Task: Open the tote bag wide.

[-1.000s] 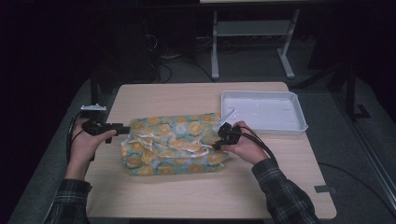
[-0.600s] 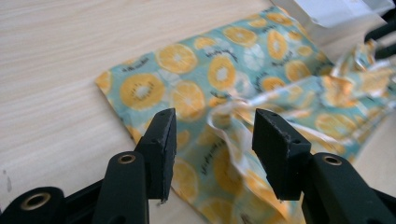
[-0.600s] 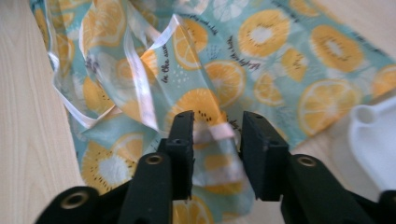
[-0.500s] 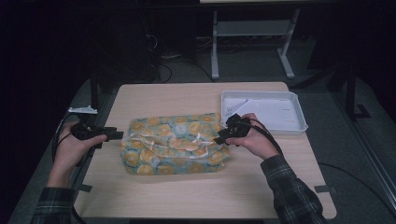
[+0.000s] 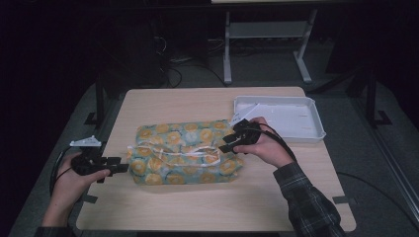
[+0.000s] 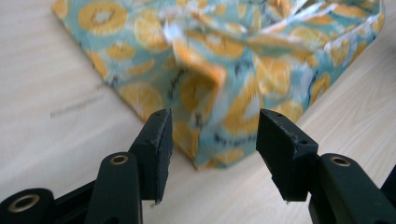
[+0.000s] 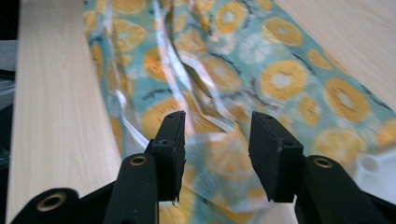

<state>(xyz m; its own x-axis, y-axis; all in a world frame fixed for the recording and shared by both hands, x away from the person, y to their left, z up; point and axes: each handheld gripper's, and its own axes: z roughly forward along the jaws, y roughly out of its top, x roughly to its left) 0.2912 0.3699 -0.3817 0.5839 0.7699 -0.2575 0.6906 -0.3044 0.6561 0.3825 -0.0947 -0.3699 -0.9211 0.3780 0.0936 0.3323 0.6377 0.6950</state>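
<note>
Since a second ago, the left gripper (image 5: 116, 166) is pulling back from the left end of the teal, orange-slice-patterned wrapped package (image 5: 185, 152) and is now sitting at the table's left edge, just off the package's corner. The right gripper (image 5: 228, 143) is lifting off the package's right end, its jaws having just been opening, with nothing pinched between them. In the right gripper view, those jaws are hovering apart over the crinkled wrap (image 7: 261, 79) and its pale ribbon (image 7: 163, 51). In the left gripper view, the jaws have also been widening; they are framing the package corner (image 6: 219, 107) without pressing on it. The package is lying flat on the light wooden table (image 5: 207, 202), centre-left. A white shallow plastic tray (image 5: 301, 106) is resting just beyond the right hand (image 5: 264, 148).
</note>
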